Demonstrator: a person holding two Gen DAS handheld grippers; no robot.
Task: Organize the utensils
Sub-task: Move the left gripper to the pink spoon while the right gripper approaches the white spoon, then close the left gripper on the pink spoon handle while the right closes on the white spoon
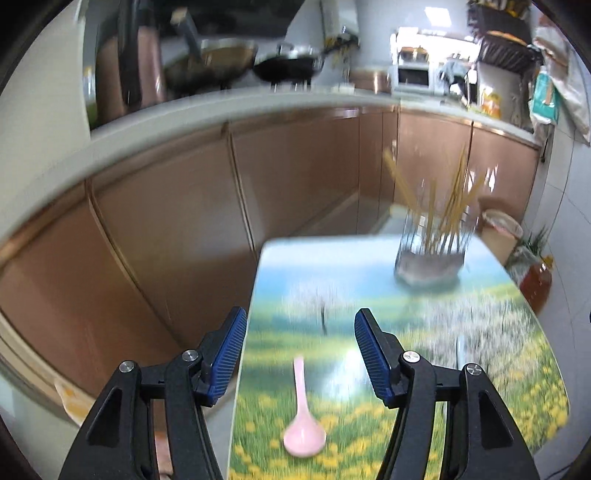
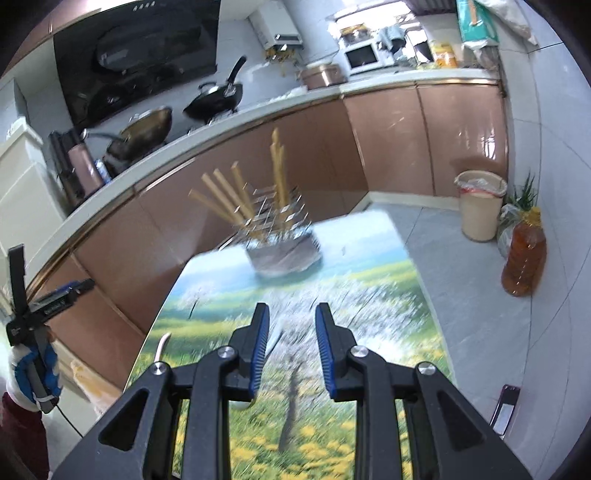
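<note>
1 pink spoon [image 1: 303,424], 2 empty tools [image 1: 300,326]

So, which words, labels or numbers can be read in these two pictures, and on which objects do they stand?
No text can be read.
Left gripper: a white label on its side, too blurred.
Green package on the upper shelf: print too small.
Yellow packet on the counter: print too small.

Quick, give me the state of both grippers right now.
Left gripper: open, holding nothing; the pink plastic spoon lies on the table below it.
Right gripper: open, holding nothing.
</note>
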